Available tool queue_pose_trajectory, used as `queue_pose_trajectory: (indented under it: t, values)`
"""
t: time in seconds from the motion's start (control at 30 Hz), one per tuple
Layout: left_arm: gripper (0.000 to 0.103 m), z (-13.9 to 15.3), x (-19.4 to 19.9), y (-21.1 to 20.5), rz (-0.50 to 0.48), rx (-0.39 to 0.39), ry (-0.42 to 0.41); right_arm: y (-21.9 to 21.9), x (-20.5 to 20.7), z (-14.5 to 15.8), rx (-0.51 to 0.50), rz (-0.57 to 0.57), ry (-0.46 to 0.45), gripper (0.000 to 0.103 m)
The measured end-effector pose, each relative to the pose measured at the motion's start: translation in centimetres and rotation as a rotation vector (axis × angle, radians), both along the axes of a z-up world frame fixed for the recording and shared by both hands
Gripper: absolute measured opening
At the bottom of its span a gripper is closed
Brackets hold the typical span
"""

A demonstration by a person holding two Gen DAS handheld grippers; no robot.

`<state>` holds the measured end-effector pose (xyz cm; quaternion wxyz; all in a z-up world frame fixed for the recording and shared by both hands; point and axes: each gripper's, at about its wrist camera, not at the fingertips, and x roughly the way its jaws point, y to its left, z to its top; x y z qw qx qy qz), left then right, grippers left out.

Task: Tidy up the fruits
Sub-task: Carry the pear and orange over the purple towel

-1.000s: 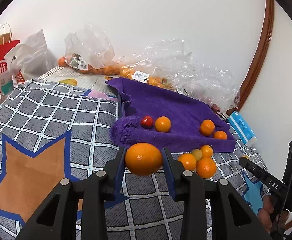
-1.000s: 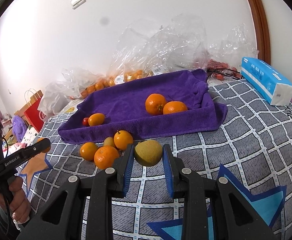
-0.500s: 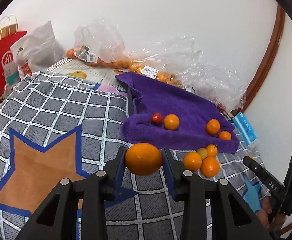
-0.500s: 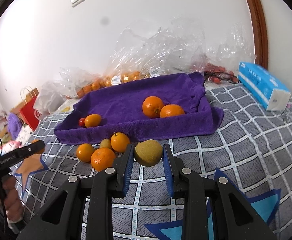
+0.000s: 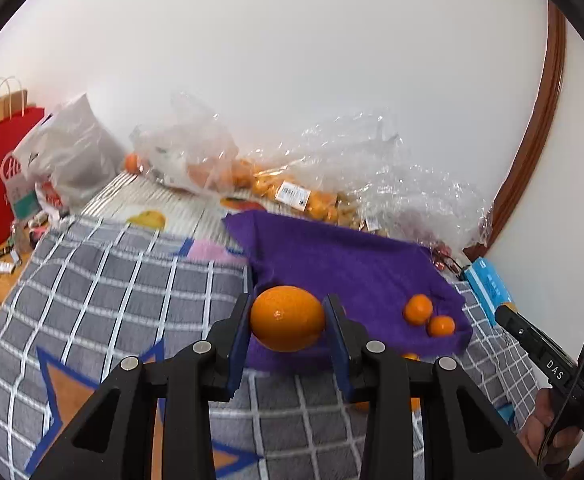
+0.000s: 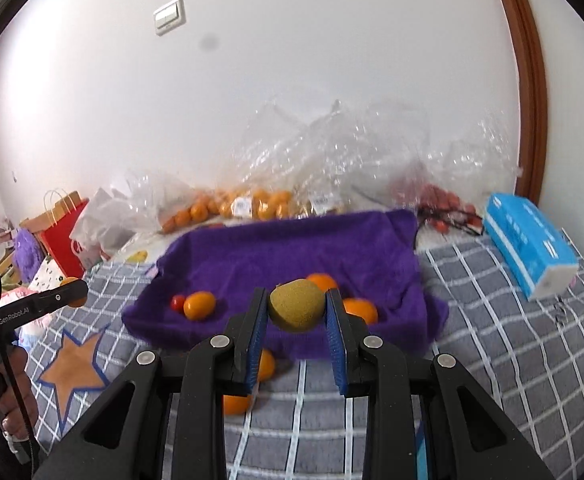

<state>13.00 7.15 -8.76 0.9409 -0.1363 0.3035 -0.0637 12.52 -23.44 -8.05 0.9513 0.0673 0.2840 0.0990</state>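
Observation:
My left gripper (image 5: 288,326) is shut on a large orange (image 5: 288,323) and holds it above the near left edge of the purple towel (image 5: 343,264). My right gripper (image 6: 296,312) is shut on a yellow-green fruit (image 6: 296,305), held above the towel's (image 6: 292,256) front edge. On the towel lie two oranges (image 5: 416,309) at the right, and a small orange (image 6: 199,305) beside a red cherry tomato (image 6: 178,301). More oranges (image 6: 266,364) lie on the checked blanket in front of the towel, partly hidden by my fingers.
Clear plastic bags of oranges (image 6: 252,206) lie along the wall behind the towel. A blue tissue pack (image 6: 531,244) sits at the right. A red paper bag (image 5: 0,172) stands at the far left. The grey checked blanket (image 5: 124,280) has star patterns.
Both grippers have risen and moved forward toward the towel, each still holding its fruit. The loose oranges in front of the towel have slipped below and behind the fingers.

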Motion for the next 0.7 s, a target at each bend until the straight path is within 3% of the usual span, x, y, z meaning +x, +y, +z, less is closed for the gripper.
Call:
queue_pose_trajectory:
  t: [0.3,0.5,0.7]
  values:
    - [0.034,0.3,4.3,-1.9,-0.008,0.026,0.006,0.8,4.1,0.0,-0.015,0.009,0.014,0.029]
    - [0.034,-0.9,6.8,-2.3,0.008,0.003,0.006,1.4,5.7,-0.4,0.004,0.004,0.007,0.029]
    - [0.034,-3.1,8.1,-1.6,0.002,-0.063,0.018,2.0,7.0,-3.1,0.016,0.033,0.049,0.029]
